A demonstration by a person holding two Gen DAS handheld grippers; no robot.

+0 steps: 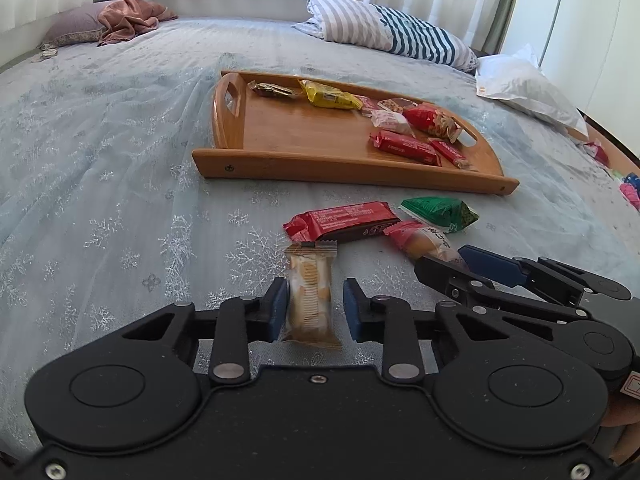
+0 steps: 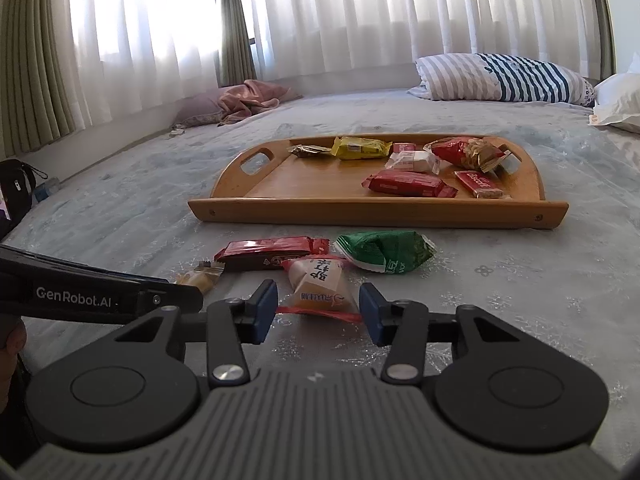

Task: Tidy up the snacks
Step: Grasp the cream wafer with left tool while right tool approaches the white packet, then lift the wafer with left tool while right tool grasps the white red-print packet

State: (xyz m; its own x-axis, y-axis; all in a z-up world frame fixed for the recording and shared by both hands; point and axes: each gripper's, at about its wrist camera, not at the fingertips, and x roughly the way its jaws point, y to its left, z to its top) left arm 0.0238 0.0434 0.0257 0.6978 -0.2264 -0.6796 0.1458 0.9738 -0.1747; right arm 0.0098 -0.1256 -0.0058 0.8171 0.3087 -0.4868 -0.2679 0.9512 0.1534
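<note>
Closest to me, both grippers are down low over the bed (image 1: 120, 160), each lined up on its own snack. The left gripper (image 1: 316, 312) has its fingers spread around a clear-wrapped cracker pack (image 1: 311, 296); one pad looks right against the wrapper, the other has a gap, so nothing's gripped yet. The right gripper (image 2: 318, 312) is wide open too, straddling the red tail seal of a pale pastry pack (image 2: 322, 286).

My guess is one snack per hand, so both can go to the tray (image 2: 376, 210) in one trip.

Just short of the tray, beyond the pastry, lie a long red bar (image 2: 272, 254) and a green packet (image 2: 386, 251), still loose on the bed. Inside the tray, wrapped snacks sit along the far edge and crowd the right end, leaving the left part bare, probably room for these four.

The left view shows the cracker pack whole, plus a few bright packets (image 1: 630, 188) way off right of the tray. The right view barely catches the cracker pack behind the other gripper, but it shows the pastry's printed label. Beyond the tray there's a striped pillow (image 2: 508, 78).
</note>
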